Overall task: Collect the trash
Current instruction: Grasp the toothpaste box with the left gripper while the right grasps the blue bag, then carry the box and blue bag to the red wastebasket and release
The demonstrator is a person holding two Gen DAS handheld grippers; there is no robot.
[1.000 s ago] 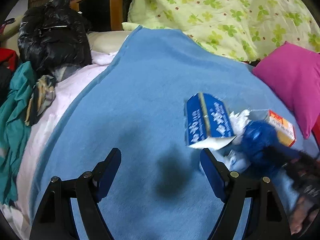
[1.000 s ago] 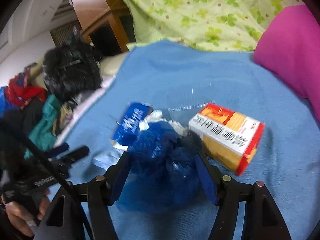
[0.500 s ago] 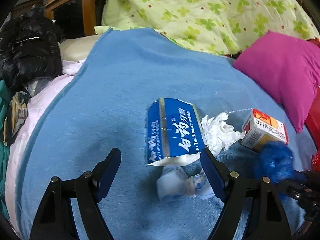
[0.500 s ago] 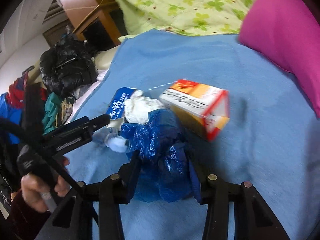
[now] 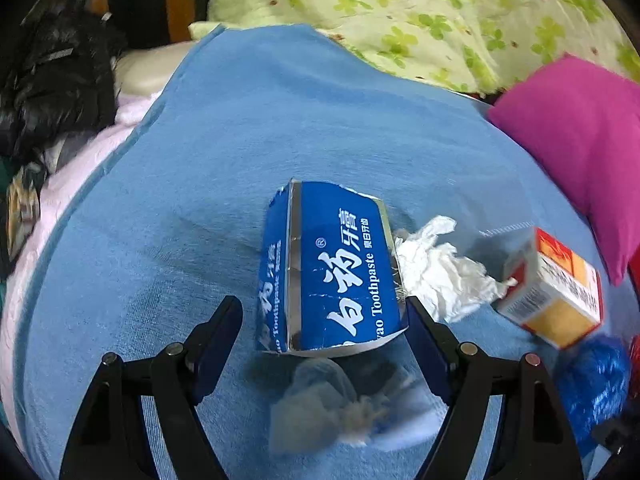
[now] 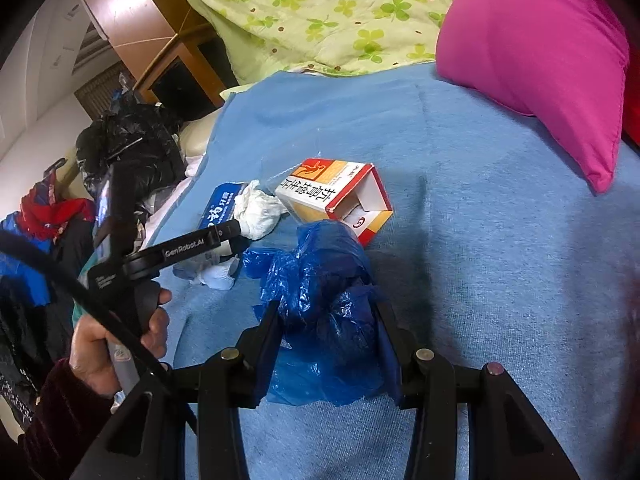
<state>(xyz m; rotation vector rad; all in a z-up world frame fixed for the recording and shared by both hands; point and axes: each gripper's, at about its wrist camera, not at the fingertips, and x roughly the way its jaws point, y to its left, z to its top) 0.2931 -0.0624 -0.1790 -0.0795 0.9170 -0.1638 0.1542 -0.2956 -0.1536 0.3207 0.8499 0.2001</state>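
Closing in, the left tongs [image 5: 324, 312] now straddle the toothpaste box [image 5: 328, 268], wide open and empty. Right tongs [image 6: 326, 320] clamp the blue bag [image 6: 324, 304]. Next: squeeze the box.

Even, soft indoor light with faint shadows on the blue blanket [image 5: 240, 140]. Fisheye bending and black corners ring both views. The pale bag [image 5: 320, 408] close to the left lens is blurred; the rest is fairly sharp.

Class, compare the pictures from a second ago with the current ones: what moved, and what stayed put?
The left gripper advanced toward the blue toothpaste box, its open fingers now flanking the box's near end. The right gripper stayed shut on the blue plastic bag, shifting slightly. The tissue and orange box lie unmoved.
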